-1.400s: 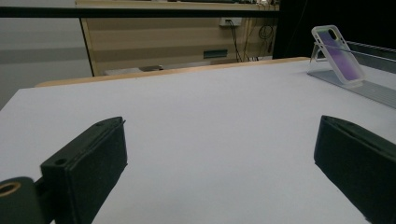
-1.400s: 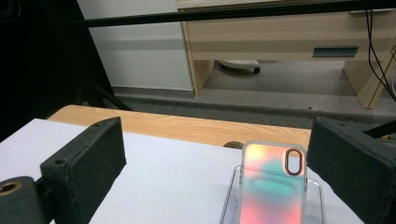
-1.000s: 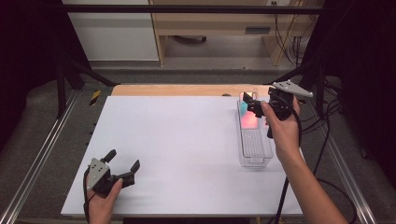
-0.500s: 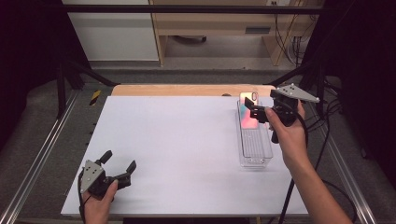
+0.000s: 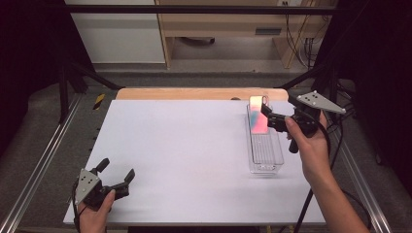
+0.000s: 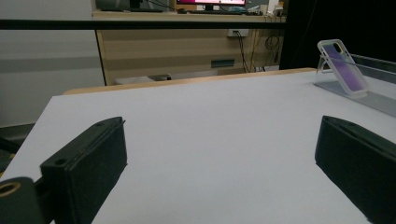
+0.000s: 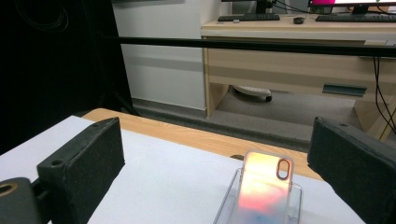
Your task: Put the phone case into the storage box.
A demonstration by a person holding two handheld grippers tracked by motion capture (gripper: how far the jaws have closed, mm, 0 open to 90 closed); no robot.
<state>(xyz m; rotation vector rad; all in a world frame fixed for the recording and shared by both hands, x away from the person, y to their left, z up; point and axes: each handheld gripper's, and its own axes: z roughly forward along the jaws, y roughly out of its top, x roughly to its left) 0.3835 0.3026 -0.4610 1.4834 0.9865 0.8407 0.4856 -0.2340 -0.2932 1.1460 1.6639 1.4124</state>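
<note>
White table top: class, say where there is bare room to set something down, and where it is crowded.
The table lies bare from the left gripper at the near left corner across to the clear tray near the right edge. The strip beyond the tray's far end is narrow. Crowded: the tray's far end, where the phone case leans and the right gripper hovers, jaws open.

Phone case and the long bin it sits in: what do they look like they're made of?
Iridescent pink-orange phone case: probably glossy plastic with a clear rim; the colour shifts to purple in the left gripper view. Long clear rectangular bin: seemingly transparent hard plastic, since the white table shows through its walls.
</note>
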